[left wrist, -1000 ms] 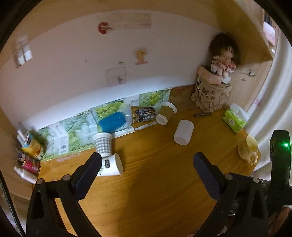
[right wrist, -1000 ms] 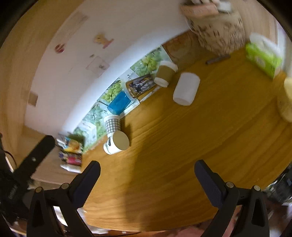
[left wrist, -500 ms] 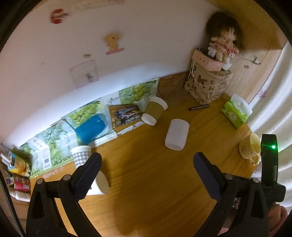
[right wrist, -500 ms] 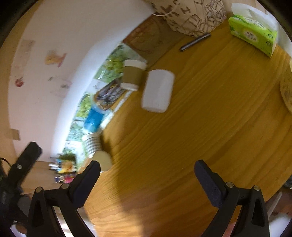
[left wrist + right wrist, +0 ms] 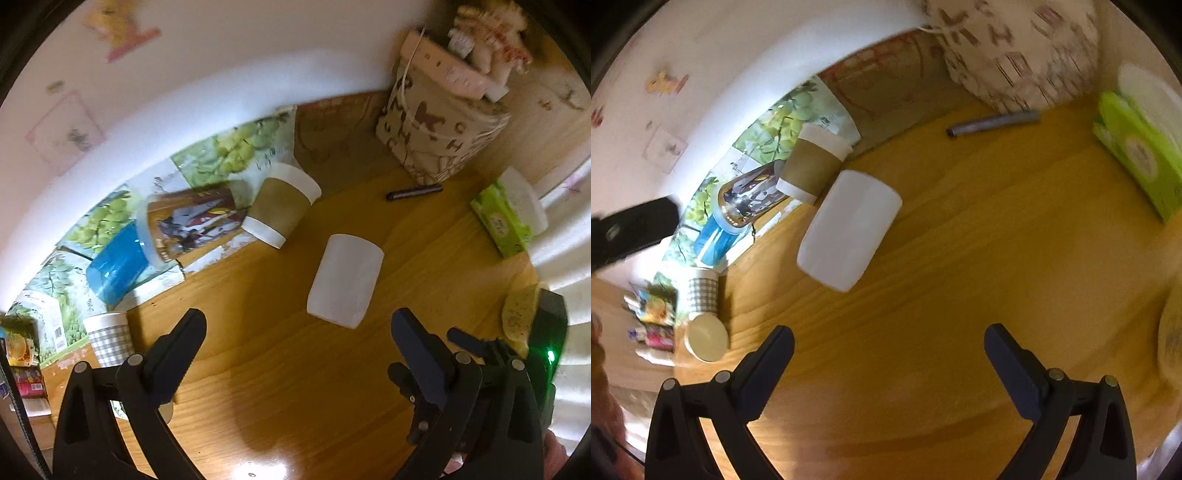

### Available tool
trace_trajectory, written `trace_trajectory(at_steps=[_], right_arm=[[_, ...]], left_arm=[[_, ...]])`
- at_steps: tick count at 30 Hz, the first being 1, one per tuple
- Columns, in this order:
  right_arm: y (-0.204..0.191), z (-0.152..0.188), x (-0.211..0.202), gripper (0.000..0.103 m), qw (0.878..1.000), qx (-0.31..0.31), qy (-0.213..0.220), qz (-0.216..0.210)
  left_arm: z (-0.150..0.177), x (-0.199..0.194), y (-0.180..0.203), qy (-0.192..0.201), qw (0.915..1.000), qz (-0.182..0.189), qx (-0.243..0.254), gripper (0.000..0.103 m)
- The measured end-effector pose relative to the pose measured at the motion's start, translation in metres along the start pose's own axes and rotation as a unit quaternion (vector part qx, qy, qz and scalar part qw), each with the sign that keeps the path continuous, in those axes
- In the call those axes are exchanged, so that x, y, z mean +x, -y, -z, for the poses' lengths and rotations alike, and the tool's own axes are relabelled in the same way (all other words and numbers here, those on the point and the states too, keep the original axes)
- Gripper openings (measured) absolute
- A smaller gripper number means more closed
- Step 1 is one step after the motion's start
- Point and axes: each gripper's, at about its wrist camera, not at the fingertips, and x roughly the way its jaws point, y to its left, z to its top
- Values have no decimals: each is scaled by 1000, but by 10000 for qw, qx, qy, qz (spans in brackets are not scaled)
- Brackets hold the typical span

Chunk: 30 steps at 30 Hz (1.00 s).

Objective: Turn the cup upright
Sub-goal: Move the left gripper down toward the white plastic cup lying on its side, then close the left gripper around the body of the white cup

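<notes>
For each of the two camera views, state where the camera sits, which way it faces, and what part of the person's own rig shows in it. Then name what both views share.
Left wrist: rides the left gripper, looks down and forward over the wooden desk; its open fingers frame the white cup lying on its side; the other gripper shows at right.
Right wrist: rides the right gripper, looks down at the desk; open fingers show.
Shared: white cup, brown-sleeved cup, pen, tissue box.

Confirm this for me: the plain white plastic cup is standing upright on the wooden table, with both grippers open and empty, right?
Not quite. The plain white plastic cup lies on its side on the wooden table, as the left wrist view shows. Left gripper and right gripper are open and empty.
</notes>
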Motion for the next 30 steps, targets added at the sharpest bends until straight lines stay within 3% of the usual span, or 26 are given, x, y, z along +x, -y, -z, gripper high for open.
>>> trace_trajectory(at_steps=[6, 20, 30], right_arm=[[2, -9, 9, 103, 9972, -693, 233, -134], [17, -20, 29, 103, 9944, -957, 199, -394], [21, -22, 32, 103, 9943, -928, 96, -513]], left_arm=[[-19, 44, 15, -572, 9982, -141, 60, 101], [-37, 114, 39, -1395, 9891, -393, 272, 97], [-36, 134, 33, -1782, 9837, 155, -187, 83]])
